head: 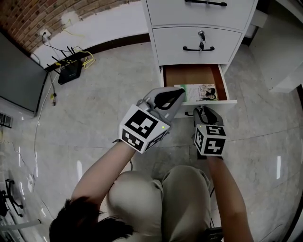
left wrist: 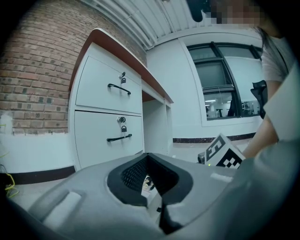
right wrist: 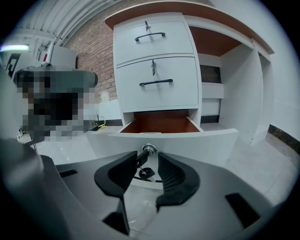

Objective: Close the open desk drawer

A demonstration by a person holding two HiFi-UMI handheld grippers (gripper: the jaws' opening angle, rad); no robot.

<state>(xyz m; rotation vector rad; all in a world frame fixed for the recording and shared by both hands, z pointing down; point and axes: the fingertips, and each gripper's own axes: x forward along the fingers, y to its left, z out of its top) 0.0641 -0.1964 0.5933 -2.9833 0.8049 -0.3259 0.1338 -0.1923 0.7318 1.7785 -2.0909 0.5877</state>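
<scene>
The white desk pedestal [head: 199, 28] stood by the wall, its bottom drawer [head: 191, 75] pulled out over the floor. The left gripper [head: 181, 93] hung over the drawer's front left corner, jaw tips pressed together. The right gripper [head: 204, 109] faced the drawer front, jaws spread. A printed booklet [head: 202, 92] lay inside the drawer. The lock's key [right wrist: 149, 151] sat between the right jaws.

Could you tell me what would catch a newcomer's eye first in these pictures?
The bottom drawer of the white desk stands pulled out, a printed booklet lying at its front. The right gripper faces the drawer's front, jaws apart around its key; the left gripper hangs above the booklet's edge.
</scene>
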